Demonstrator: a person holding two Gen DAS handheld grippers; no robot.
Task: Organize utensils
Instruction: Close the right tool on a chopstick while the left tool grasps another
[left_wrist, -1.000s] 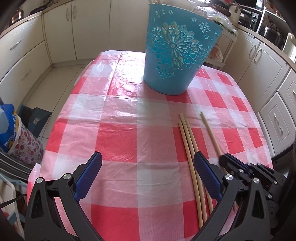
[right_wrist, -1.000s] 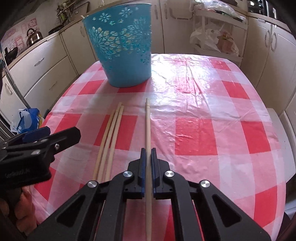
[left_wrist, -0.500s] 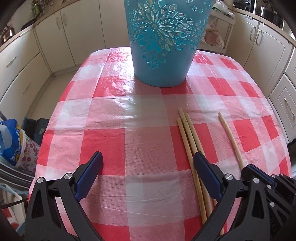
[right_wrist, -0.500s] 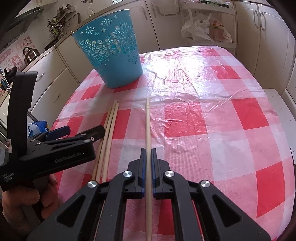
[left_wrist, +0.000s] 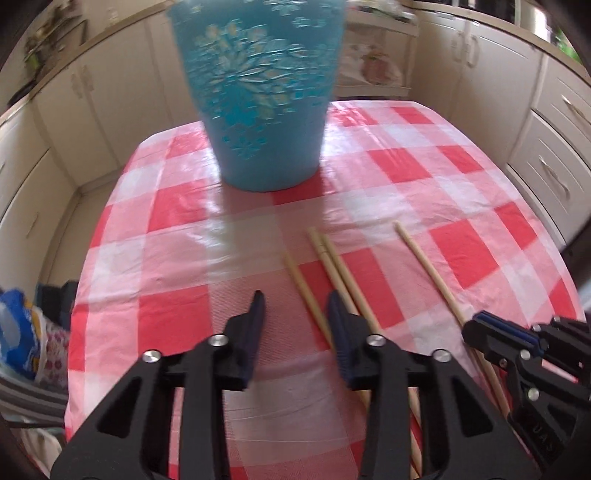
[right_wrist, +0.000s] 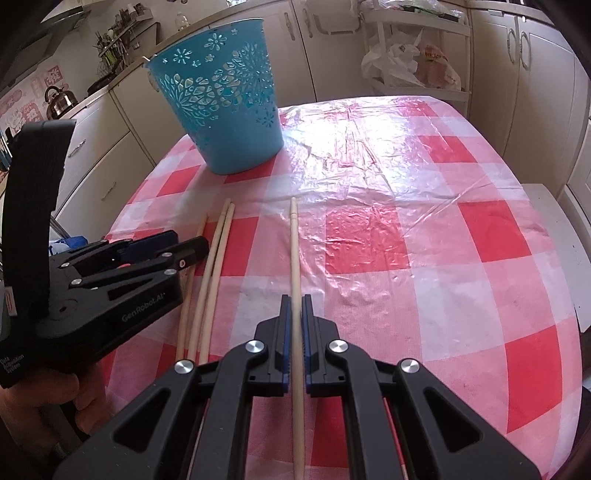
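Observation:
A single wooden chopstick (right_wrist: 294, 254) lies on the red-checked tablecloth (right_wrist: 406, 236), and my right gripper (right_wrist: 295, 301) is shut on it near its lower end. To its left lie three more chopsticks (right_wrist: 212, 266). My left gripper (left_wrist: 295, 299) hovers over them with its jaws closing. The leftmost chopstick (left_wrist: 304, 284) sits between them, close to the right pad, and the other two (left_wrist: 338, 266) run under the right finger. The pads do not press on it. A blue cut-out basket (left_wrist: 258, 110) stands upright at the far side of the table.
Cream cabinets (left_wrist: 546, 155) ring the table. A white rack with plastic bags (right_wrist: 413, 66) stands behind it, and a kettle (right_wrist: 59, 99) sits on the counter at the left. A patterned bag (left_wrist: 22, 332) lies on the floor beyond the table's left edge.
The left gripper's jaws have narrowed from wide apart and shifted right over the three chopsticks. The leftmost chopstick now lies apart from the other two. The right gripper still holds its chopstick.

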